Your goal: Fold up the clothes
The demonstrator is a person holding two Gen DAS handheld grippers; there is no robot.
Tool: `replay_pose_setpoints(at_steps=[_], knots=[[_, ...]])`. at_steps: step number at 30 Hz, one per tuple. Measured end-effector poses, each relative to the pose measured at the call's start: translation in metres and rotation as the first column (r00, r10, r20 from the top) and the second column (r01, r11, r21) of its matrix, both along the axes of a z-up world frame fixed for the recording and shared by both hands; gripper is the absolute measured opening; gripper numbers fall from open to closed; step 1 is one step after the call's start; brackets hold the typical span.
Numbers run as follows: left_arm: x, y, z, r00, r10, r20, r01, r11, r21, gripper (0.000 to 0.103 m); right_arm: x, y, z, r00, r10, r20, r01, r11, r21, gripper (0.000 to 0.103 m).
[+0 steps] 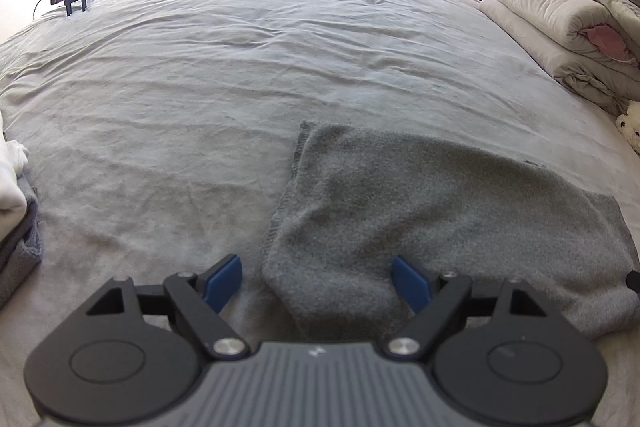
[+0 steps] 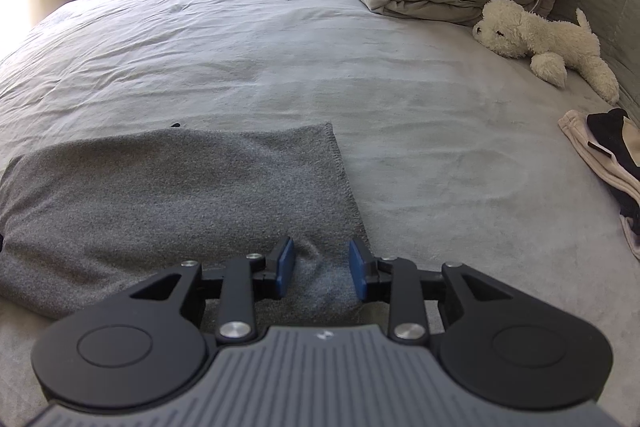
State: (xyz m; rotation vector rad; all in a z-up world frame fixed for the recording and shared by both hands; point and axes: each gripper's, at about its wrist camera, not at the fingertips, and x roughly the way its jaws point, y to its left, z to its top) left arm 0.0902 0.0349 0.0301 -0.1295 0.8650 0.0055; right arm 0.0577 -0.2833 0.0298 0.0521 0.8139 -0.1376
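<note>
Below, left tool [image 1: 316, 281] wide open, right tool [image 2: 322, 269] part-open, over grey cloth [image 2: 180, 195]

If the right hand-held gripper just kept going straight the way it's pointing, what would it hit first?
Most likely the grey folded cloth. The right hand-held gripper points down over its near right corner, jaws parted with the fabric showing between them, apparently not pinching it. Depth is hard to judge, but nothing else lies in that line.
</note>
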Motion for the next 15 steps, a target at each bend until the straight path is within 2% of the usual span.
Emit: replay_pose_setpoints(at_steps=[3, 10, 15], knots=[[0.001, 0.005, 0.001, 1.0, 0.017, -0.004, -0.017, 1.0, -0.017, 0.084, 0.0, -0.006, 0.0, 1.0, -0.019, -0.008, 0.019, 1.0, 0.007, 0.033], [0.005, 0.019, 0.005, 0.997, 0.077, 0.002, -0.077, 0.997, -0.015, 0.084, 0.0, -0.019, 0.002, 0.998, -0.052, -0.023, 0.053, 0.997, 0.05, 0.033], [0.006, 0.024, 0.009, 0.995, 0.1, 0.019, -0.1, 0.995, 0.0, 0.084, -0.002, -0.025, 0.004, 0.997, -0.071, -0.022, 0.072, 0.996, 0.048, 0.033]])
